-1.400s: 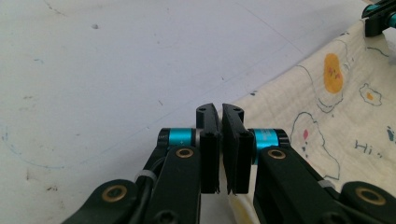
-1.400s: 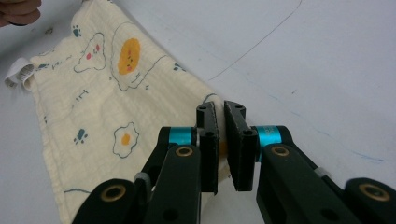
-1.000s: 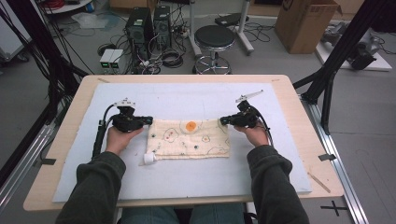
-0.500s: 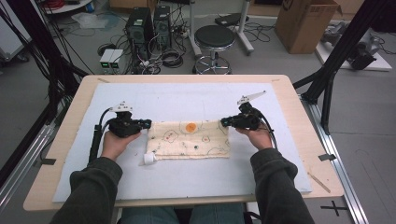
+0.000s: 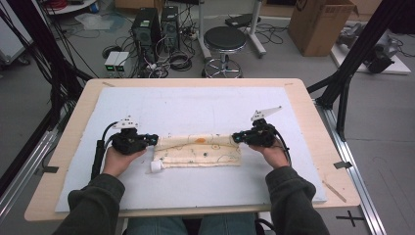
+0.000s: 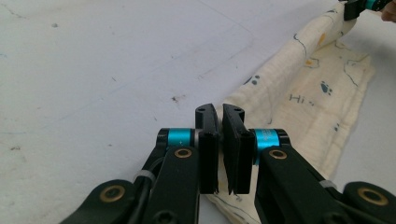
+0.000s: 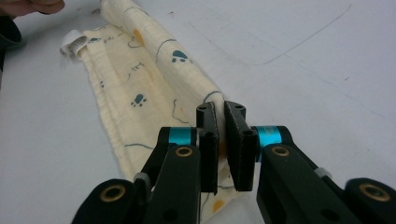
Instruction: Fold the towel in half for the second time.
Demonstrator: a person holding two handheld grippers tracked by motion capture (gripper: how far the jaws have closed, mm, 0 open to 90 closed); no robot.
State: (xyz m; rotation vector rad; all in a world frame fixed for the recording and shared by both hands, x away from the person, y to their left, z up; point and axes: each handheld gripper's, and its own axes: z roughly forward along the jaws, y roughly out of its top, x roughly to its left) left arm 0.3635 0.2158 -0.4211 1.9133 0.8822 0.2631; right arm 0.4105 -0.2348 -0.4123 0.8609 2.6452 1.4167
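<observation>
Your left gripper [image 5: 155,140] sits at the left end of the cream printed cloth [image 5: 200,151], and your right gripper [image 5: 235,137] sits at its right end, so the cloth stretches between the two on the pale mat [image 5: 195,105] that covers the counter [image 5: 73,105]. The cloth's far long edge is lifted and rolled over toward you, while its near part lies flat on the mat.

In the left gripper view, your left gripper [image 6: 219,112] is clenched: the two black pads stand nearly together with only a thin slit between them, and the cloth [image 6: 322,93] edge runs up to and under them. Whether fabric is pinched in that slit you cannot tell from here. Beyond the pads, the rolled edge runs off to the upper right, where the tip of your other gripper [image 6: 362,5] meets it.

In the right gripper view, your right gripper [image 7: 220,112] is likewise clenched, and the rolled fold of the cloth [image 7: 154,60] leads straight into the narrow gap between its pads, so it appears to be grasping that fold. Paw prints and line drawings show on the fabric ahead of it. A small white tag [image 7: 74,43] sticks out at the far end of the cloth; in the high view the tag [image 5: 155,166] lies just below your left gripper, by the cloth's near corner.

Your hands hold both grippers low, close to the mat.
</observation>
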